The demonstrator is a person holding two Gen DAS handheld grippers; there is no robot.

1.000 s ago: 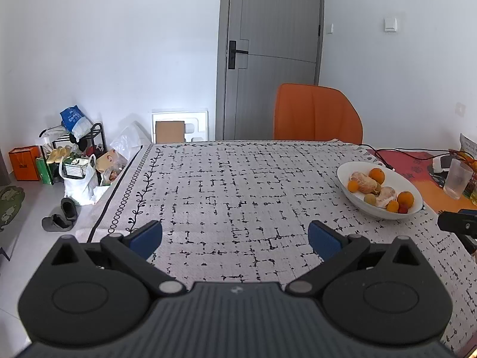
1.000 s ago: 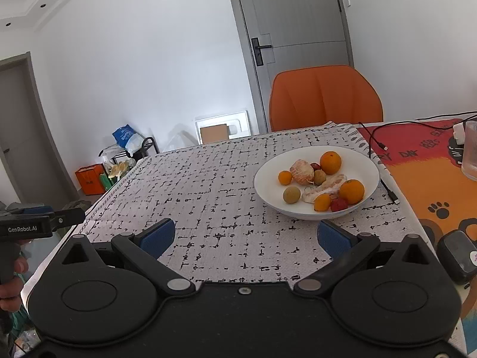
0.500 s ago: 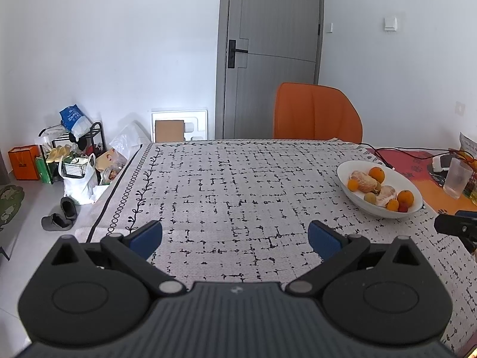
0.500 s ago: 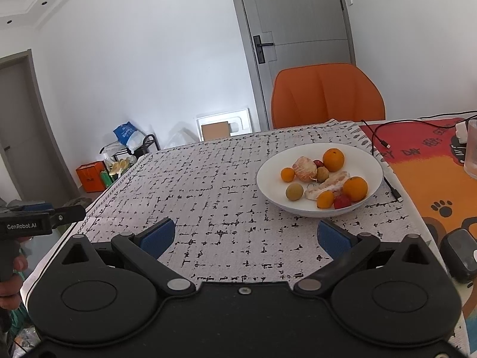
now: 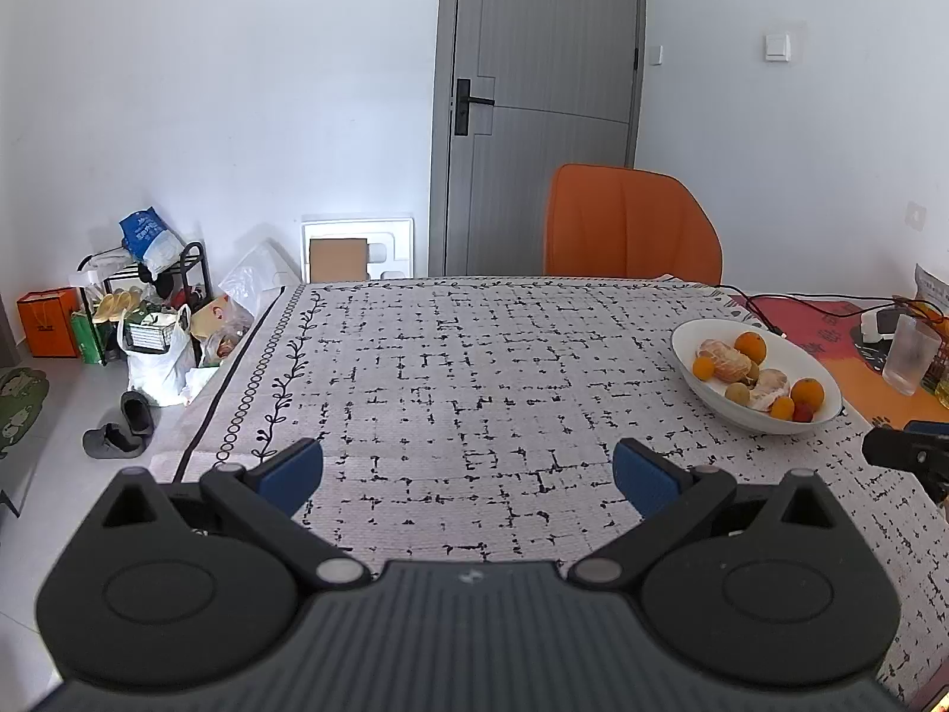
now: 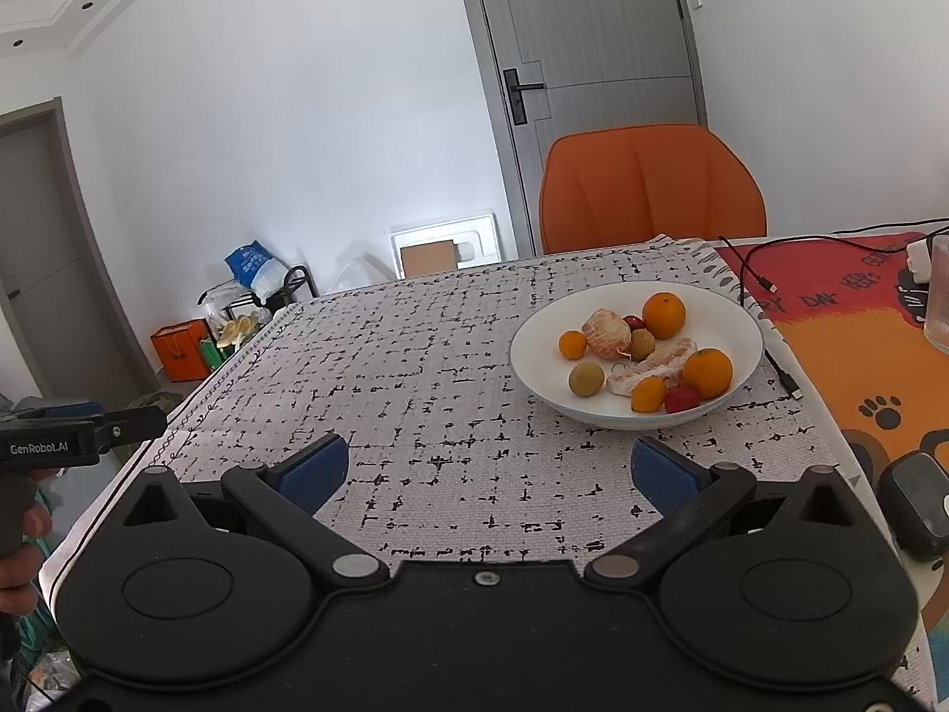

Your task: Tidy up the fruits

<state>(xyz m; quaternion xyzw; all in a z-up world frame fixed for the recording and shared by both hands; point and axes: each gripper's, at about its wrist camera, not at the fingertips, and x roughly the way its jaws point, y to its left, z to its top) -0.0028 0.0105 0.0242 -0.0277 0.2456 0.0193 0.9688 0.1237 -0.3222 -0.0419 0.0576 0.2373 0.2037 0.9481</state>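
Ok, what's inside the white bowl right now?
The white bowl holds two oranges, two smaller orange fruits, a peeled citrus, peeled segments, two brownish-green round fruits and small red fruits. Anything beneath the pile is hidden.

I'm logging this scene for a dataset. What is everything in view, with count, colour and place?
bowl: one, white, right part of the tablecloth
oranges: four whole, orange, in the bowl
peeled citrus: two pieces, pale orange, in the bowl
small round fruits: two, tan, in the bowl
red fruits: two, red, in the bowl
tablecloth: one, white with black marks, on the table
chair: one, orange, behind the table
door: one, grey, back wall
cable: one, black, right of the bowl
left tongs: open, blue pads
right tongs: open, blue pads
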